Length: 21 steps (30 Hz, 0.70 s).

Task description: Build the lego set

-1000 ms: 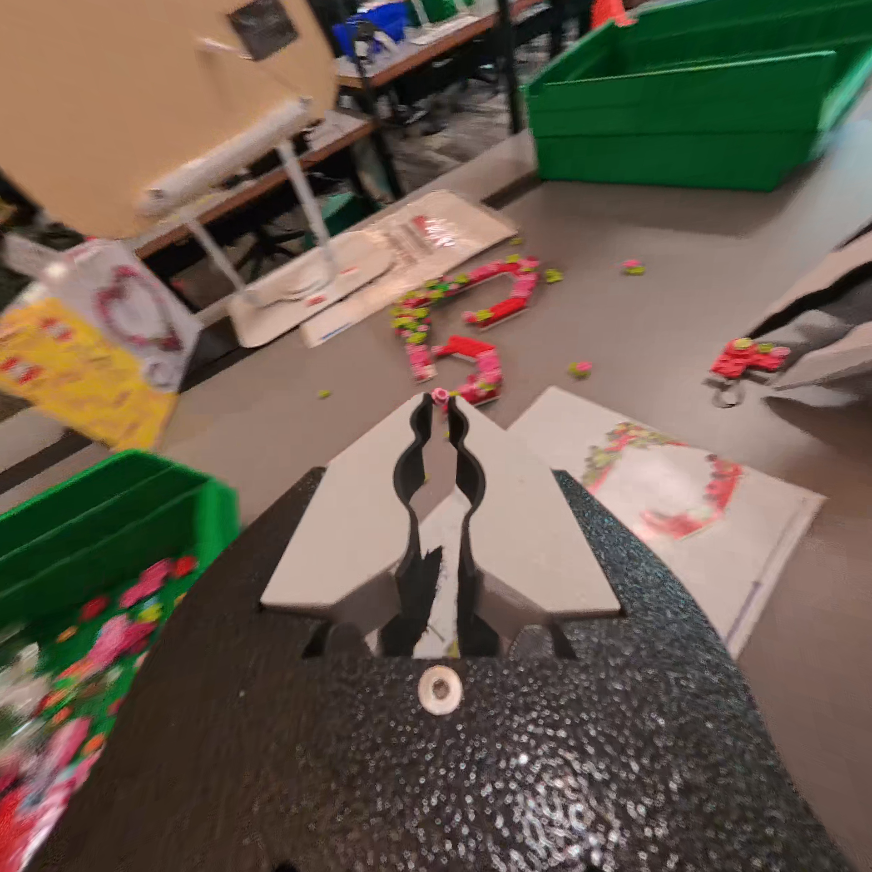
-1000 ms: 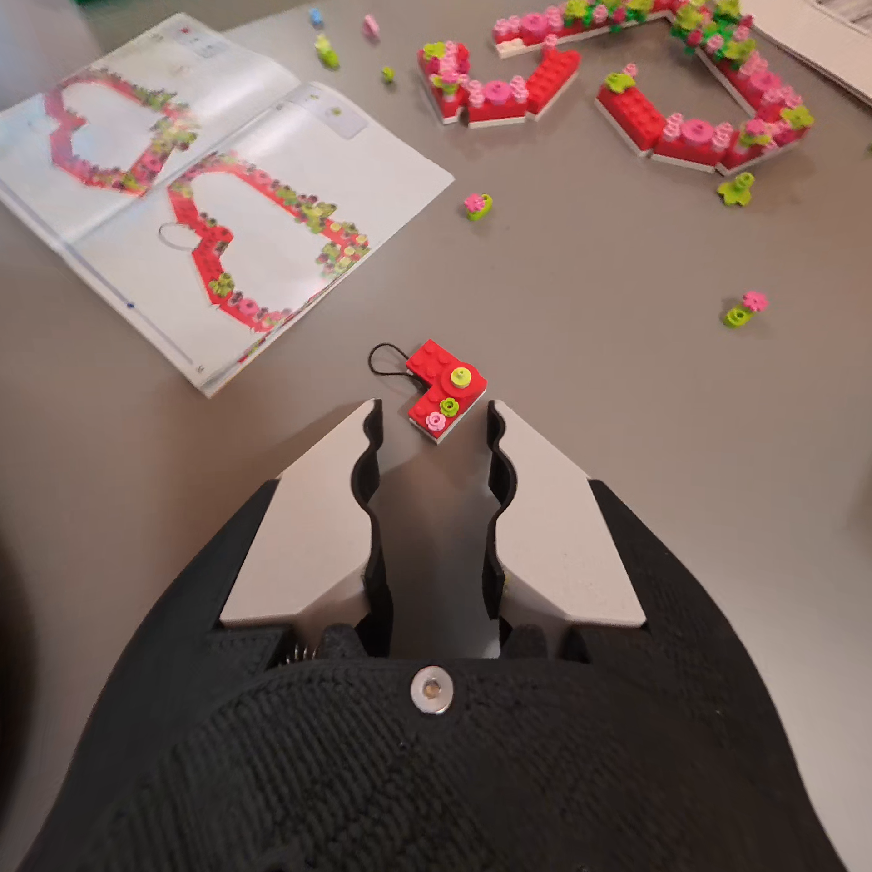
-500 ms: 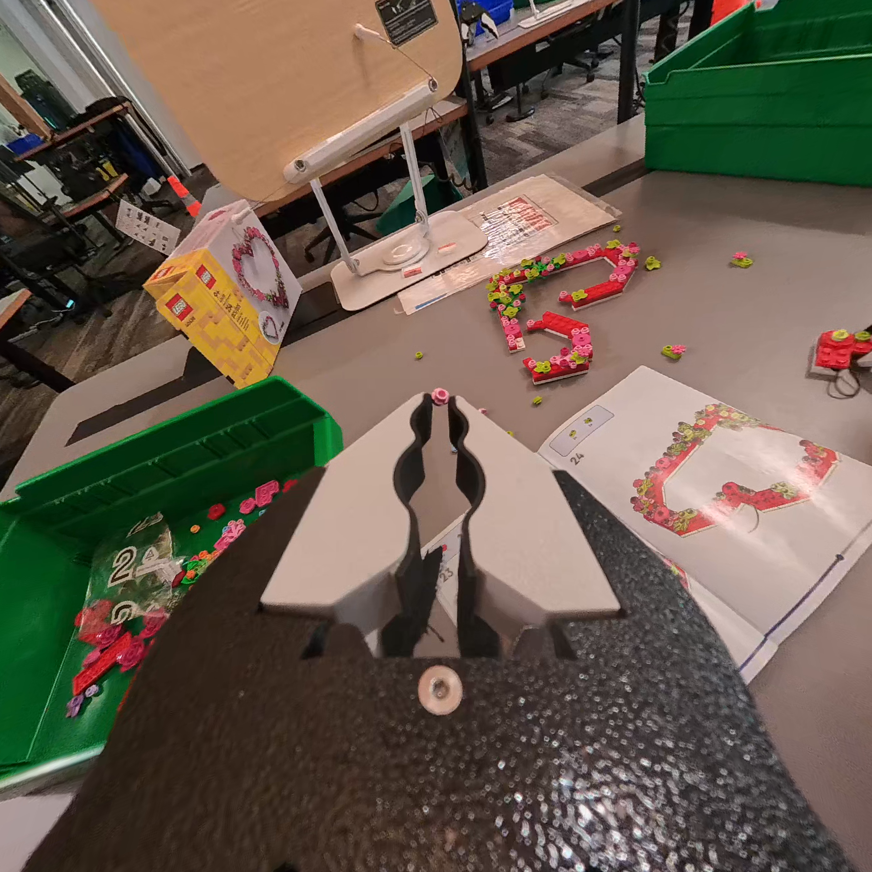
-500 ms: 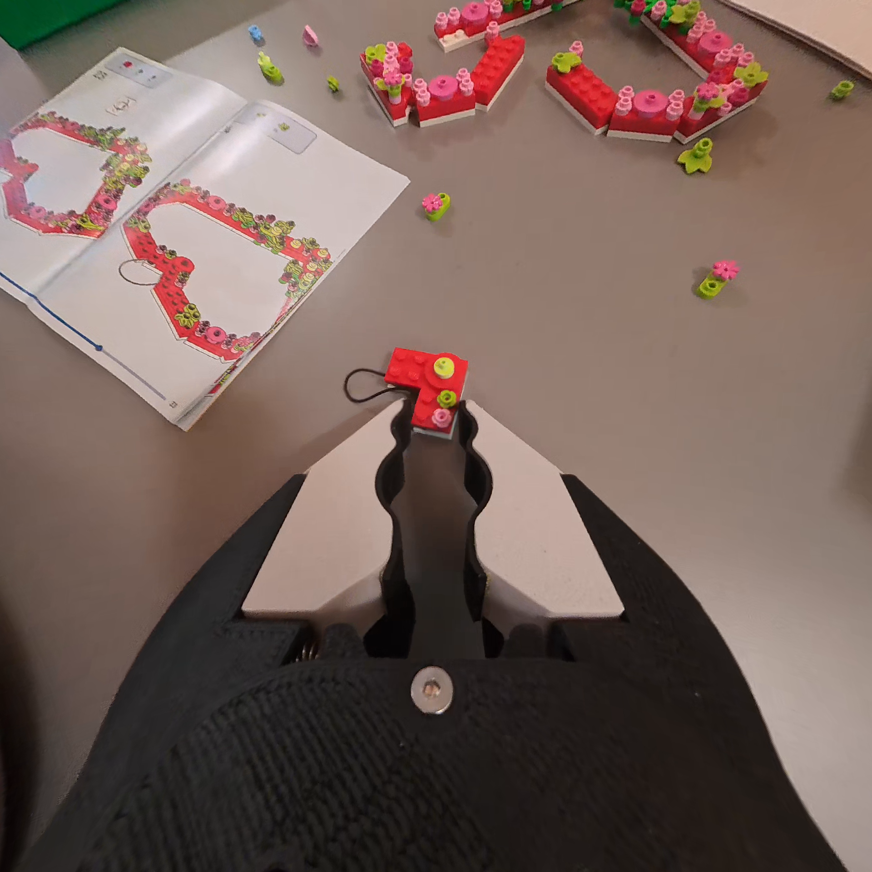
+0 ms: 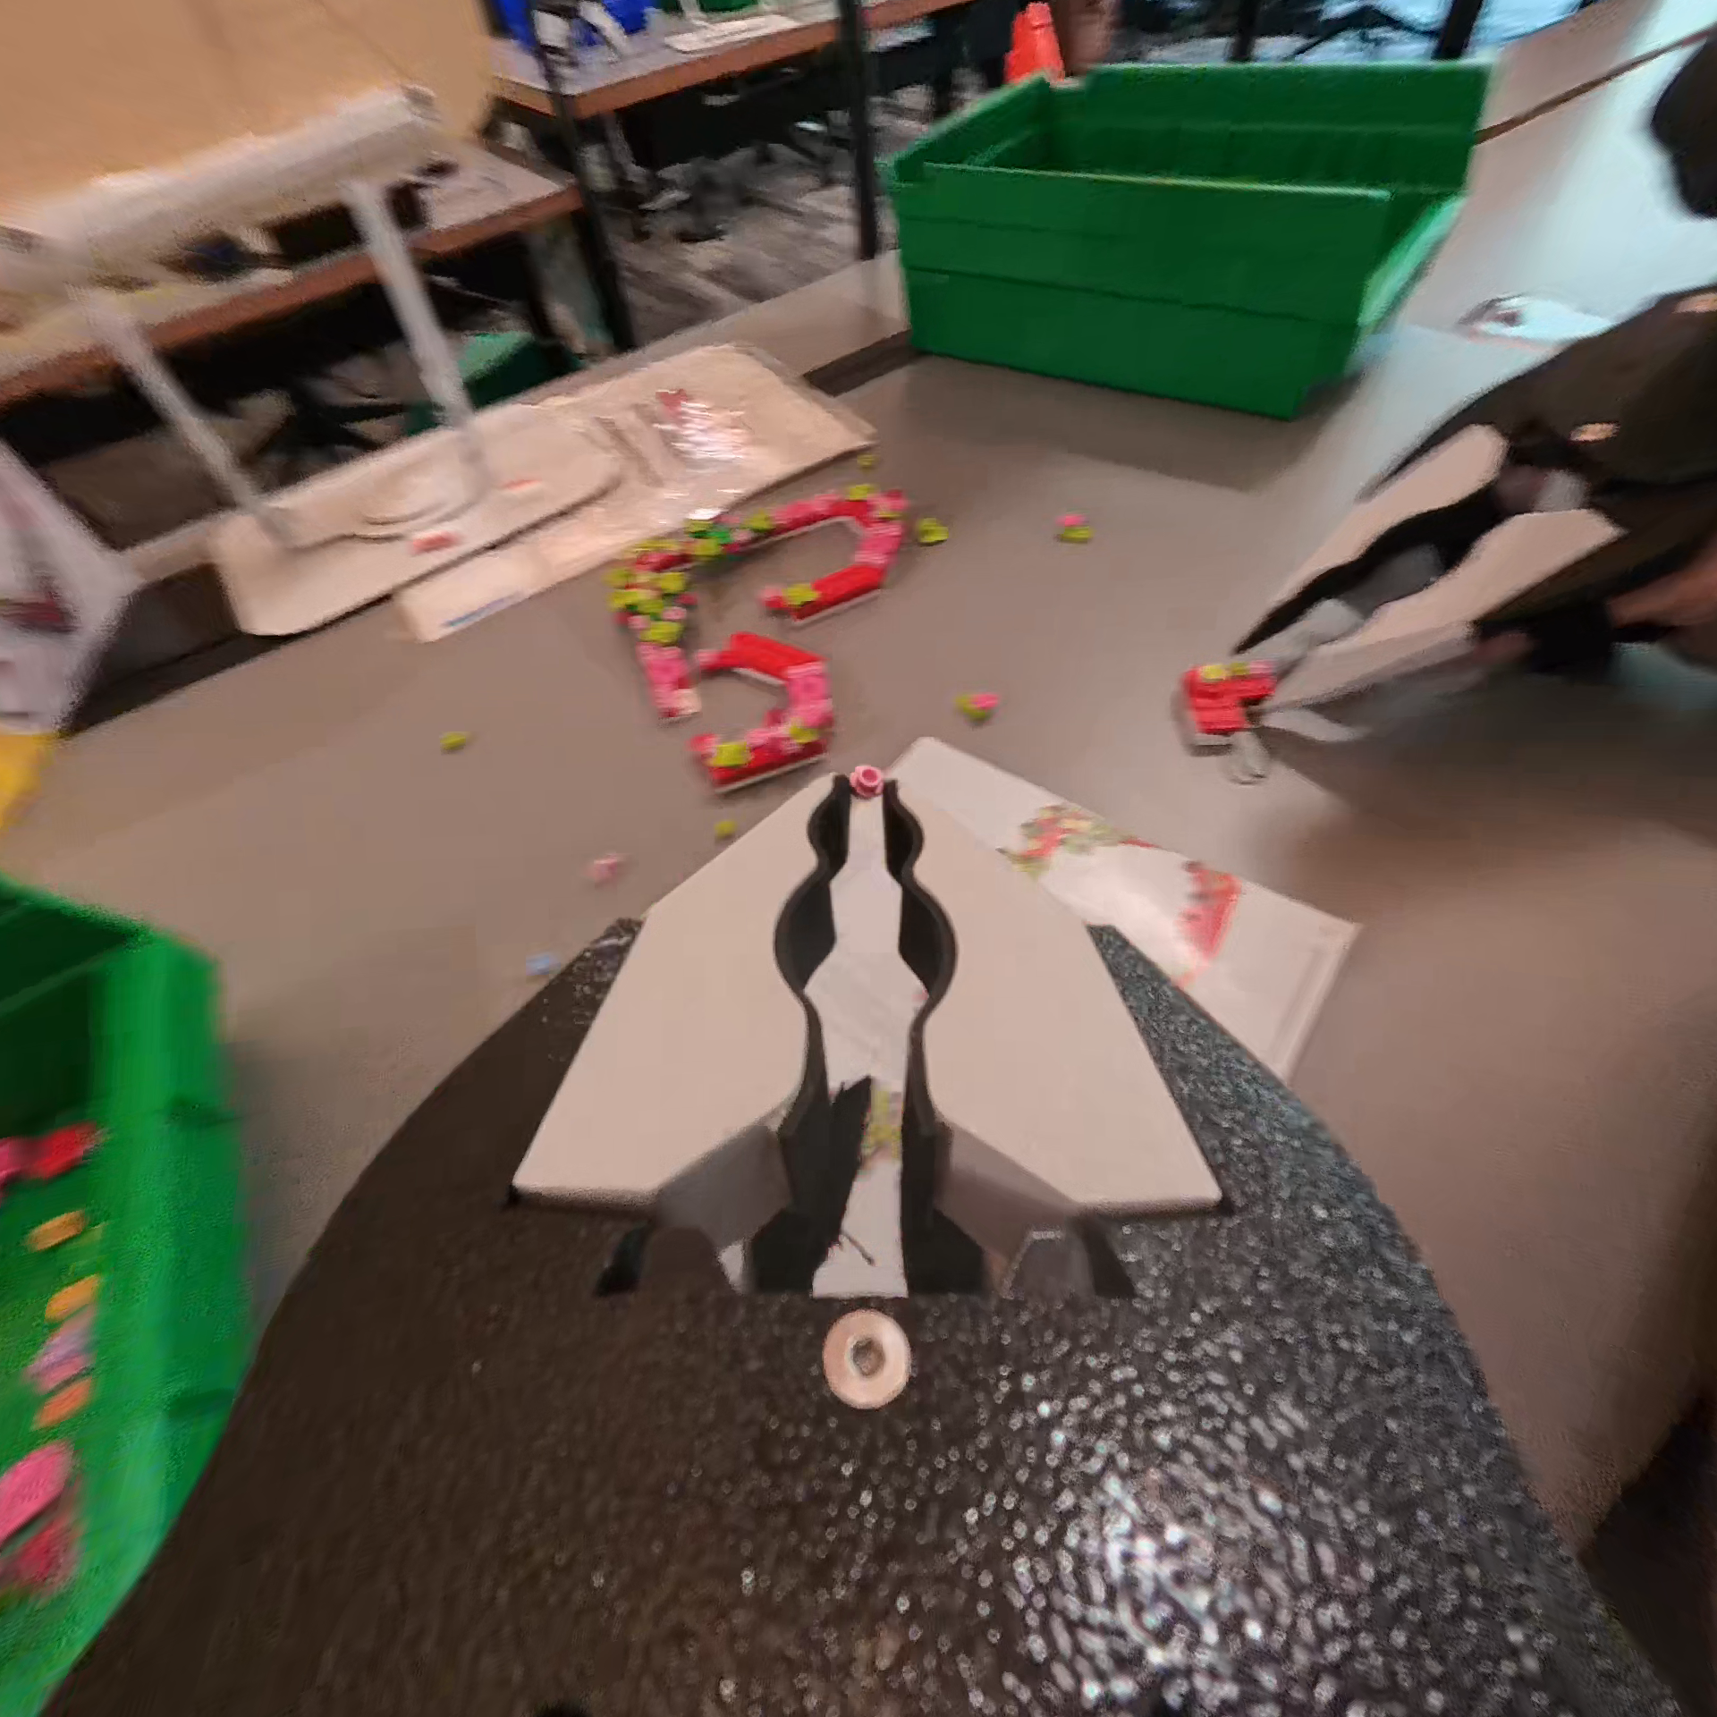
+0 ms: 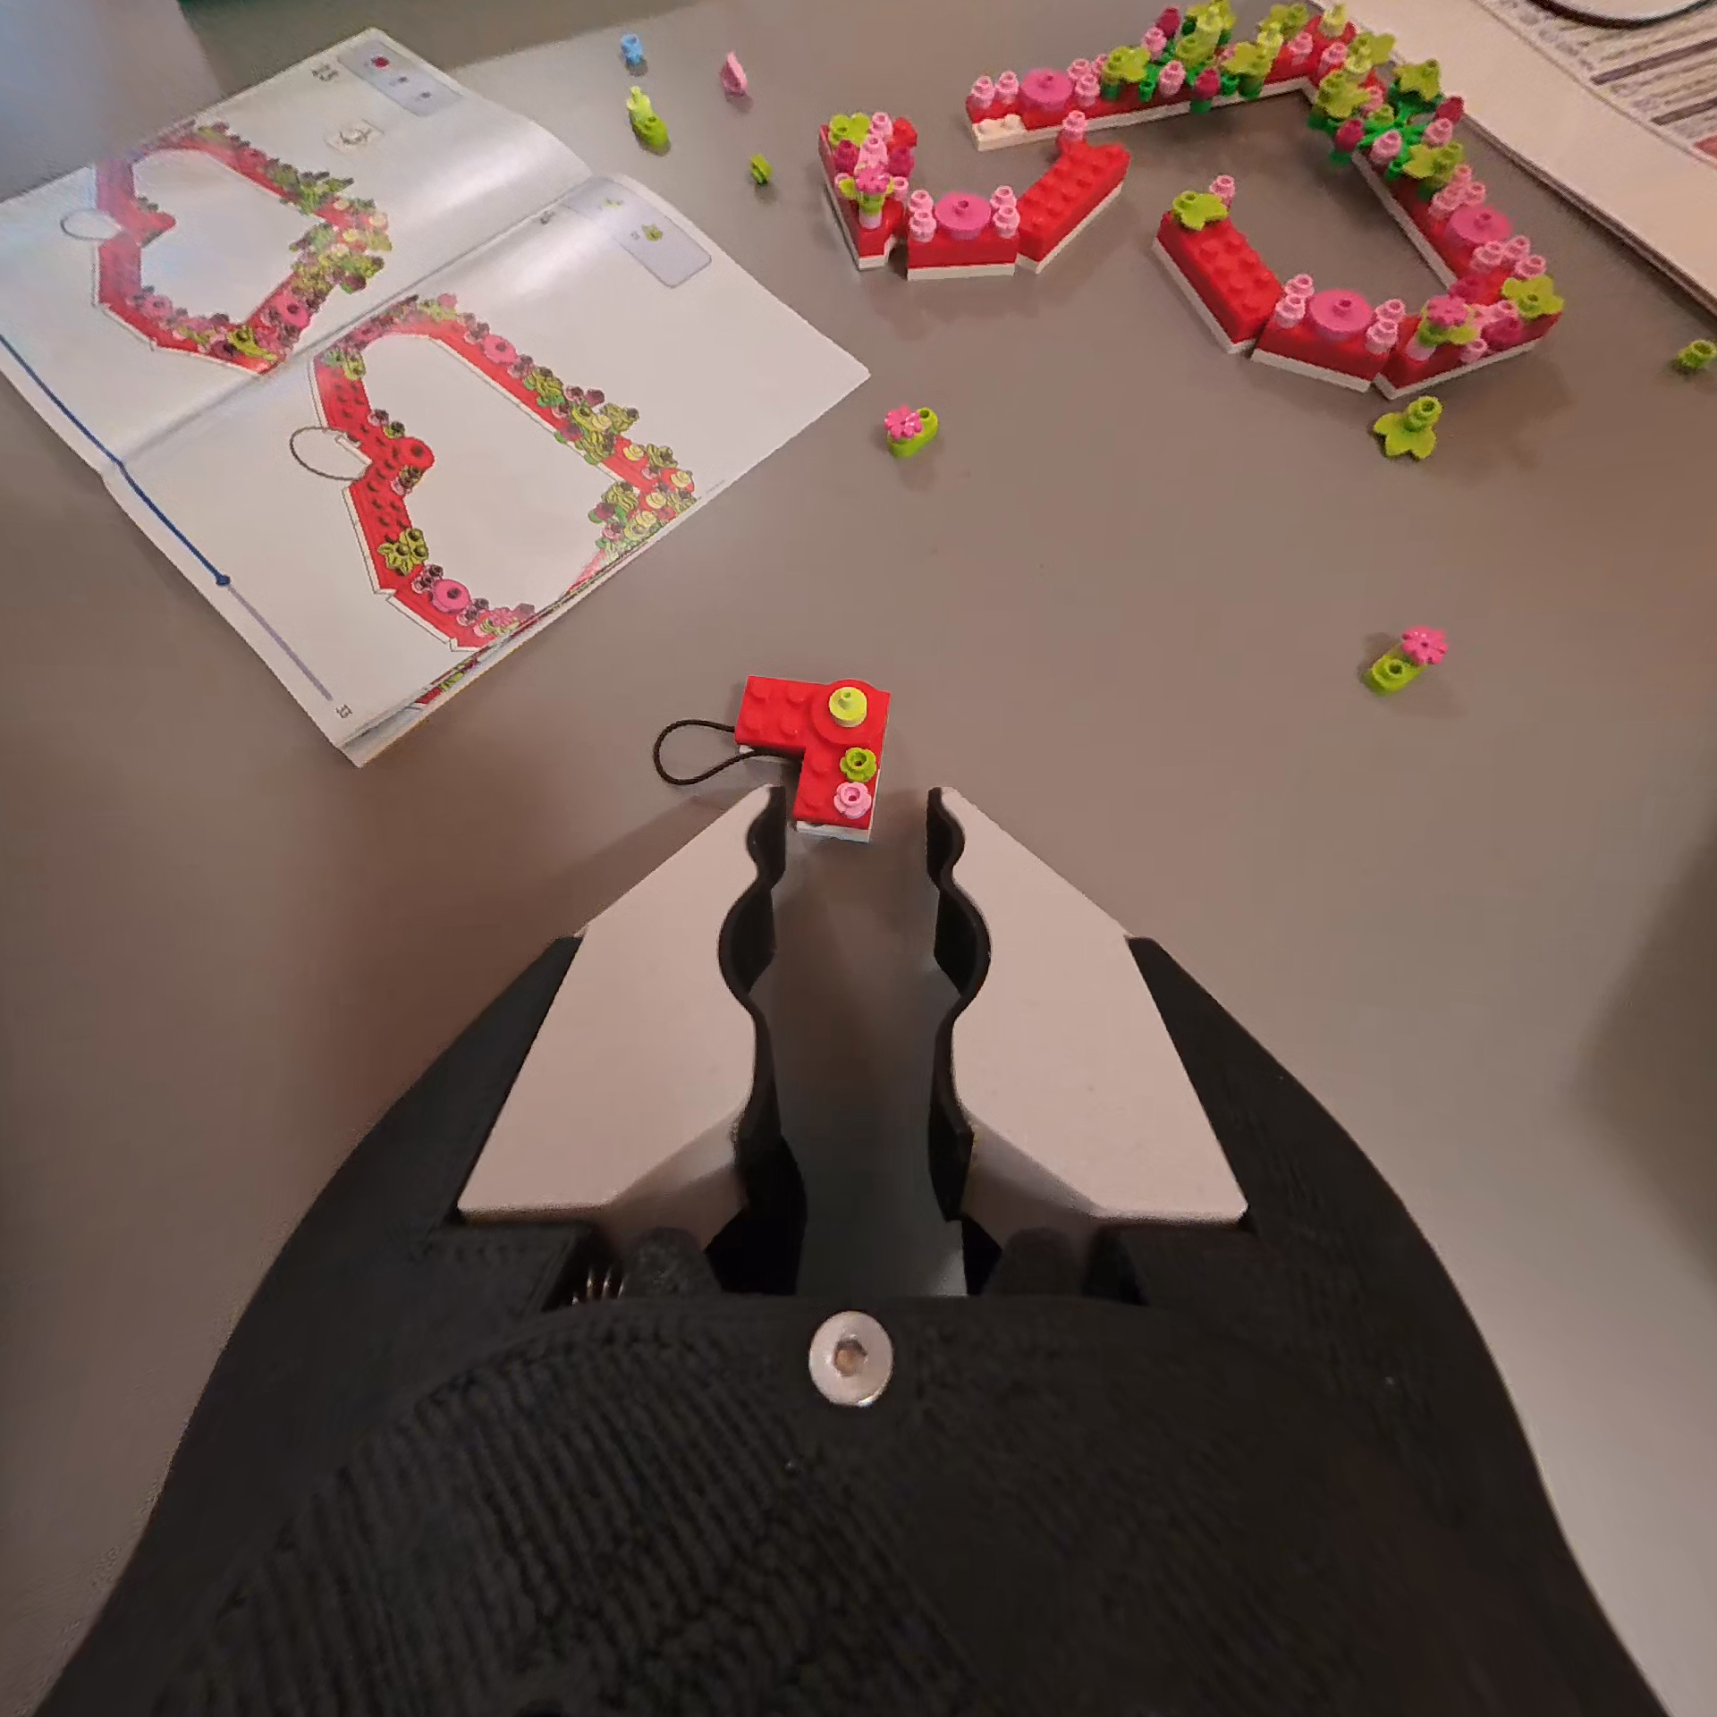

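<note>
Left gripper (image 5: 866, 786) pinches a pink stud (image 5: 866, 780) at its tips, aloft over the booklet (image 6: 520, 390). Right gripper (image 6: 853, 805) stands wide, its tips flanking the red corner (image 6: 818, 748) on the table. Likely step: adding the stud; next, steady the corner and press it on

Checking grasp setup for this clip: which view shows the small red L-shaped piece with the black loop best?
The right wrist view: the red L-shaped piece lies sharp and unobstructed on the table, just beyond the open right gripper, black loop visible. The left wrist view shows it far off, blurred.
</note>
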Motion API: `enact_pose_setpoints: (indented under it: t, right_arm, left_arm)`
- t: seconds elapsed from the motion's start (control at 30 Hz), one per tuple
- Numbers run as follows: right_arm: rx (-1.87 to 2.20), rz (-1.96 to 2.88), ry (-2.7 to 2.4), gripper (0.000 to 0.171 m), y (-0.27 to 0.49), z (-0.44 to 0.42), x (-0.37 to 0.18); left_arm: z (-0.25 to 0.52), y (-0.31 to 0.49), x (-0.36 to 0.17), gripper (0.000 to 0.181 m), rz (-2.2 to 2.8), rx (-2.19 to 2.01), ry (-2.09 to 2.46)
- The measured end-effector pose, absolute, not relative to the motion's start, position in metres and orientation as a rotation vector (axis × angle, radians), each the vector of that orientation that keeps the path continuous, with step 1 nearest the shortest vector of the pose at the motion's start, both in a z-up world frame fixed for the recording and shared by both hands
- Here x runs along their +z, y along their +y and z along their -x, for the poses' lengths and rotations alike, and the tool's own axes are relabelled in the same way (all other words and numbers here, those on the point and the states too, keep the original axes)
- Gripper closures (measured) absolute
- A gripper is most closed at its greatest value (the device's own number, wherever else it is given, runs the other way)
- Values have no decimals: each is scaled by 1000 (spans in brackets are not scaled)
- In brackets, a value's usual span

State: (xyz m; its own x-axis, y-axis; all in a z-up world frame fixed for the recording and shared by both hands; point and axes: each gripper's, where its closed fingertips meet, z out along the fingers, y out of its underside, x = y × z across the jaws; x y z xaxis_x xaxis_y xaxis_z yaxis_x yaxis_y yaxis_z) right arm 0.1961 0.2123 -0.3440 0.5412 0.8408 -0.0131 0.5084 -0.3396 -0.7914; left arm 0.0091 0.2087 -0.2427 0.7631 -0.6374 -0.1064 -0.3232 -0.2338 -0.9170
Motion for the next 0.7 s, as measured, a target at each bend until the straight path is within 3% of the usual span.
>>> enact_pose_setpoints:
  t: [0.3, 0.7]
  right_arm:
    - [566, 1990, -1213, 156, 212, -189, -350]
    - [561, 1977, -1235, 156, 209, -186, -350]
  left_arm:
    - [-139, 184, -297, 176, 1816, -626, 1063]
    - [-167, 199, -330, 176, 1900, -554, 1187]
